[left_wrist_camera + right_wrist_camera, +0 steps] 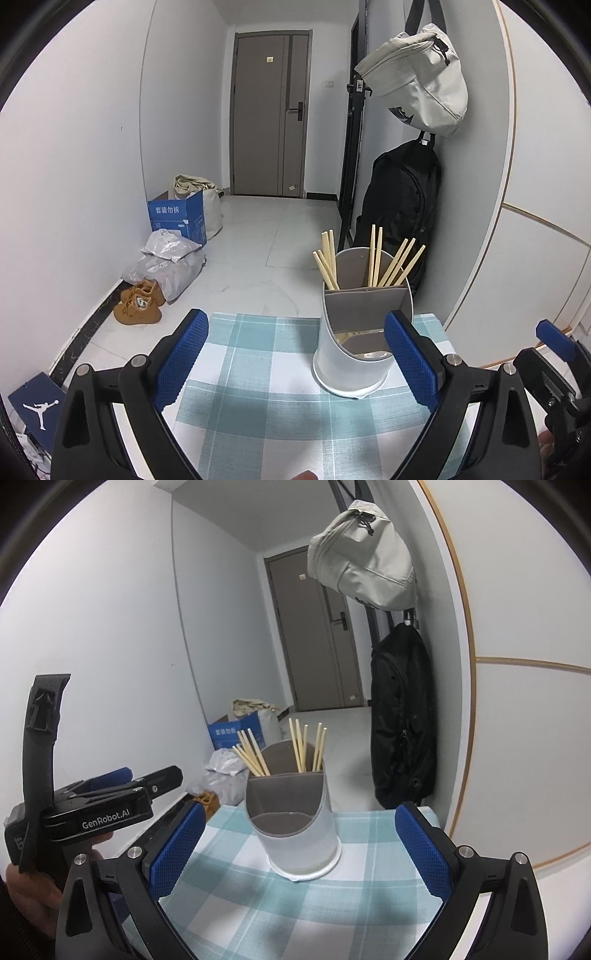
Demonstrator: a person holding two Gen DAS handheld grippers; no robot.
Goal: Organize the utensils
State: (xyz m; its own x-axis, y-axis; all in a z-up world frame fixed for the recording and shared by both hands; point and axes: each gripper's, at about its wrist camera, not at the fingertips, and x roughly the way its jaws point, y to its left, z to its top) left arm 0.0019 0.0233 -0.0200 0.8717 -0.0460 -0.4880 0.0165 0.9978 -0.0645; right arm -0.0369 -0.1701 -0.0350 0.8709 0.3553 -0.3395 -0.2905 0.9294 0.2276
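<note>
A white utensil holder [354, 350] [299, 834] with a grey divided insert stands on the blue-and-white checked cloth [258, 387] [314, 904]. Several wooden chopsticks [373, 258] [280, 751] stand upright in its rear compartments, split left and right. The front compartment looks empty of chopsticks. My left gripper [297, 360] is open, its blue pads wide apart, and the holder sits just in front of its right finger [413, 362]. My right gripper [301, 847] is open too, with the holder centred ahead between its pads. The left gripper [110, 797] shows at the left of the right wrist view, held by a hand.
The small table ends just behind the holder; beyond is a tiled hallway floor. A black backpack [402, 206] and a beige bag [417, 77] hang on the right wall. Brown shoes [138, 302], plastic bags and a blue box [177, 218] lie along the left wall.
</note>
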